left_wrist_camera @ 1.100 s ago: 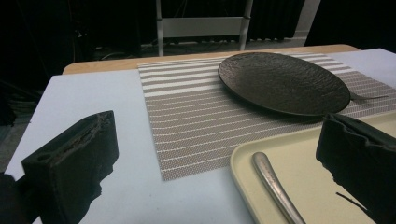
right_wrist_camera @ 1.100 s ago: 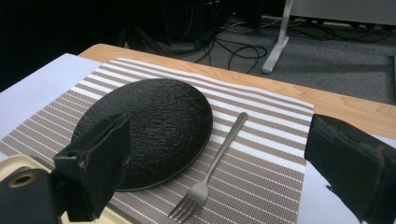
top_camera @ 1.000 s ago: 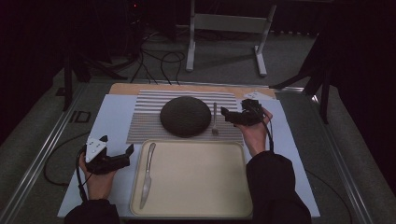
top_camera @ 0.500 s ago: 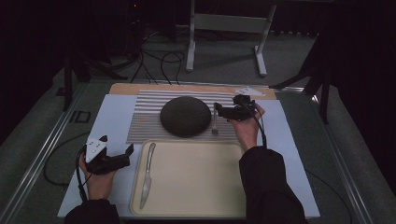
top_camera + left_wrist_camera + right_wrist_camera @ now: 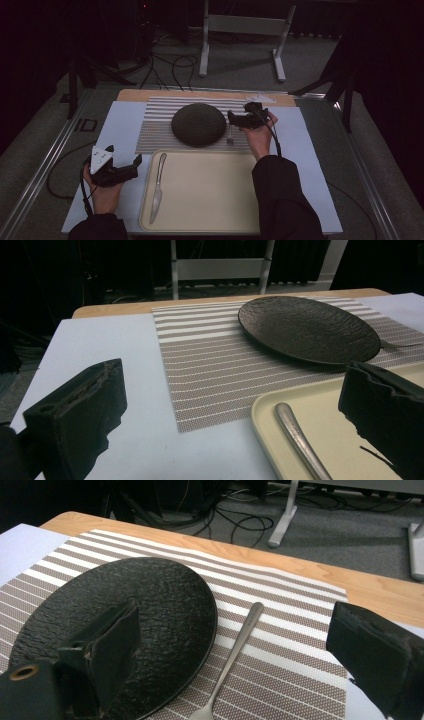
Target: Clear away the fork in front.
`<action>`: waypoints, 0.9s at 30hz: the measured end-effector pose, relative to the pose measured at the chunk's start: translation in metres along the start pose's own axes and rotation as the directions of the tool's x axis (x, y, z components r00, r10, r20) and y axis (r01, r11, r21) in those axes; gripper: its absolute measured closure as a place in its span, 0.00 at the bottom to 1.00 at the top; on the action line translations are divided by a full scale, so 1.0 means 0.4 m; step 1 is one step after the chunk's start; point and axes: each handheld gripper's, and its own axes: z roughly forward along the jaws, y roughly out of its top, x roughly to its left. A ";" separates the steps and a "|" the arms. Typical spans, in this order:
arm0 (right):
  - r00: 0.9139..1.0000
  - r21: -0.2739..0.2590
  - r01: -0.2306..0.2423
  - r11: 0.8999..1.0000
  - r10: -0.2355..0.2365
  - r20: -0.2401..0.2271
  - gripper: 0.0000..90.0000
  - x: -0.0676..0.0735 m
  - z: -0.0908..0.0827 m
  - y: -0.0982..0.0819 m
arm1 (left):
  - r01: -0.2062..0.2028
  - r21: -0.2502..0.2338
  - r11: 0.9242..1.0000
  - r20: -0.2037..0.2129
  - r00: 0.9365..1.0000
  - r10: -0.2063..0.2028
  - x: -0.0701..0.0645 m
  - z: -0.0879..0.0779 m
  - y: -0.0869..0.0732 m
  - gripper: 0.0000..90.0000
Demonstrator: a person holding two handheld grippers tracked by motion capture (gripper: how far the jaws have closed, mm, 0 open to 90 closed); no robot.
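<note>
Now that the right gripper (image 5: 233,119) has swung in over the fork (image 5: 231,659), jaws wide astride it, a grasp looks next; the left gripper (image 5: 134,165) waits wide.

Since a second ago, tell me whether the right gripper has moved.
Yes. In the high view the right gripper has shifted left toward the dark plate, now over the fork on the striped mat.

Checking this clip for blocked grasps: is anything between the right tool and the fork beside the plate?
Nothing visible. The right tool hangs open above the fork, which lies bare on the striped mat close beside the plate.
</note>
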 end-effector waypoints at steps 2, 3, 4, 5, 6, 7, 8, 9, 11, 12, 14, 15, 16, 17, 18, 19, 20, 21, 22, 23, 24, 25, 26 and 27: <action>1.000 0.009 -0.004 1.000 0.004 0.004 0.08 -0.001 0.008 -0.004 | 0.001 0.000 1.000 0.000 1.000 -0.001 0.000 0.000 0.000 0.00; 1.000 0.009 -0.004 1.000 0.004 0.004 0.08 -0.001 0.008 -0.004 | 0.001 0.000 1.000 0.000 1.000 -0.001 0.000 0.000 0.000 0.00; 1.000 0.013 -0.005 1.000 0.005 0.004 0.08 -0.002 0.013 -0.006 | 0.001 0.000 1.000 0.000 1.000 -0.001 0.000 0.000 0.000 0.00; 1.000 0.013 -0.005 1.000 0.005 0.004 0.08 -0.002 0.013 -0.006 | 0.000 0.002 1.000 0.002 1.000 0.000 0.000 0.001 -0.001 0.00; 1.000 0.015 -0.007 1.000 0.007 0.006 0.08 -0.007 0.021 -0.010 | 0.000 0.002 1.000 0.001 1.000 0.000 0.000 0.001 -0.001 0.00; 1.000 0.019 -0.008 1.000 0.008 0.011 0.08 -0.008 0.023 -0.010 | -0.001 0.003 1.000 0.001 1.000 0.001 0.000 0.001 0.000 0.00; 1.000 0.021 -0.011 1.000 0.011 0.013 0.08 -0.011 0.026 -0.012 | 0.000 0.002 1.000 0.001 1.000 0.000 0.000 0.001 -0.001 0.00; 1.000 0.023 -0.013 1.000 0.013 0.014 0.08 -0.013 0.029 -0.013 | 0.000 0.003 1.000 0.001 1.000 0.000 0.000 0.001 -0.001 0.00; 1.000 0.032 -0.013 0.999 0.012 0.022 0.08 -0.016 0.034 -0.017 | -0.001 0.006 1.000 0.001 1.000 0.001 0.000 0.002 -0.001 0.00; 1.000 0.035 -0.015 0.999 0.014 0.022 0.08 -0.018 0.037 -0.019 | -0.001 0.006 1.000 0.000 1.000 0.001 0.000 0.002 -0.001 0.00; 0.999 0.041 -0.018 0.999 0.017 0.028 0.08 -0.021 0.043 -0.024 | -0.001 0.006 1.000 0.000 1.000 0.001 -0.001 0.002 -0.001 0.00; 0.999 0.046 -0.021 0.999 0.020 0.028 0.08 -0.022 0.045 -0.026 | -0.001 0.006 1.000 0.000 1.000 0.001 -0.001 0.002 -0.001 0.00; 0.999 0.050 -0.018 0.999 0.017 0.031 0.08 -0.023 0.049 -0.028 | -0.001 0.007 1.000 0.001 1.000 0.001 -0.001 0.002 -0.001 0.00; 0.999 0.052 -0.018 0.999 0.017 0.032 0.08 -0.023 0.052 -0.029 | -0.002 0.008 1.000 0.001 1.000 0.002 -0.001 0.002 -0.001 0.00; 0.999 0.054 -0.018 0.998 0.016 0.032 0.08 -0.023 0.055 -0.031 | -0.001 0.007 1.000 0.001 1.000 0.001 -0.001 0.002 -0.001 0.00; 0.999 0.058 -0.019 0.998 0.017 0.034 0.08 -0.022 0.059 -0.033 | -0.001 0.008 1.000 0.002 1.000 0.001 -0.001 0.002 -0.001 0.00; 0.999 0.062 -0.020 0.998 0.018 0.033 0.08 -0.022 0.062 -0.034 | -0.001 0.007 1.000 0.001 1.000 0.001 -0.001 0.002 -0.001 0.00; 0.999 0.064 -0.021 0.998 0.019 0.037 0.08 -0.021 0.066 -0.036 | -0.001 0.008 1.000 0.002 1.000 0.001 0.000 0.002 -0.001 0.00; 0.999 0.071 -0.018 0.997 0.016 0.038 0.08 -0.021 0.070 -0.038 | -0.001 0.008 1.000 0.002 1.000 0.001 0.000 0.002 -0.001 0.00; 0.999 0.075 -0.019 0.997 0.017 0.037 0.08 -0.020 0.074 -0.040 | -0.001 0.008 1.000 0.001 1.000 0.001 0.000 0.002 -0.001 0.00; 0.999 0.078 -0.015 0.997 0.012 0.040 0.08 -0.019 0.077 -0.042 | 0.000 0.008 1.000 0.003 1.000 0.000 0.000 0.003 -0.001 0.00; 0.999 0.084 -0.015 0.996 0.011 0.043 0.08 -0.018 0.081 -0.044 | 0.000 0.008 1.000 0.002 1.000 0.000 0.000 0.003 -0.002 0.00; 0.999 0.089 -0.015 0.996 0.011 0.045 0.08 -0.019 0.085 -0.047 | -0.001 0.008 1.000 0.002 1.000 0.001 0.000 0.002 -0.001 0.00; 0.999 0.093 -0.020 0.995 0.016 0.044 0.08 -0.019 0.089 -0.049 | 0.001 0.006 1.000 0.002 1.000 -0.001 0.000 0.002 -0.001 0.00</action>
